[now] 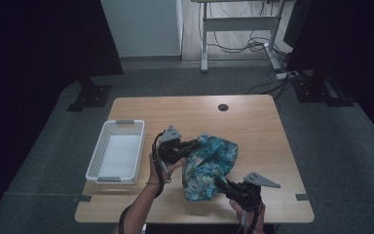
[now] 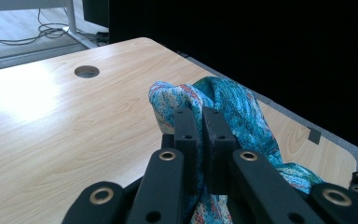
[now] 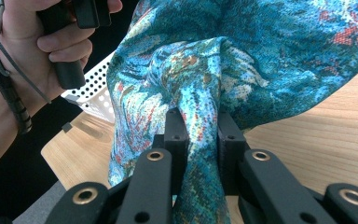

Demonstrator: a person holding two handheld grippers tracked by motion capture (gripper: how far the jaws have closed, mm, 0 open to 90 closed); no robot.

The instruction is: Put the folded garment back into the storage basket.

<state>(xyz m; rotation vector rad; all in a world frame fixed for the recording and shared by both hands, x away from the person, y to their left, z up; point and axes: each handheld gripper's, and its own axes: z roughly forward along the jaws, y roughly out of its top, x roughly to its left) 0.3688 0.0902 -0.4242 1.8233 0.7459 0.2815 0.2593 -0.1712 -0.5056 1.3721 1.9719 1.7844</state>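
A dim room with grey carpet surrounds a light wooden table, and on it sits a white perforated basket — the landmark here. Just to the right of the basket, partly lifted off the wood, hangs a teal floral cloth, strung between both tools. The left gripper, on the cloth's basket-side edge, has its jaws clamped nearly together on a thin fold of the fabric. The right gripper, farther from the basket and nearer the person, pinches a thicker twisted bunch between its jaws.

The cloth looks light, limp and a little slick — it drapes and bunches freely, so it should sag wherever it is unsupported. Corners or a hem seem the best holds; a gathered wad like this one may slip or unfold unevenly.
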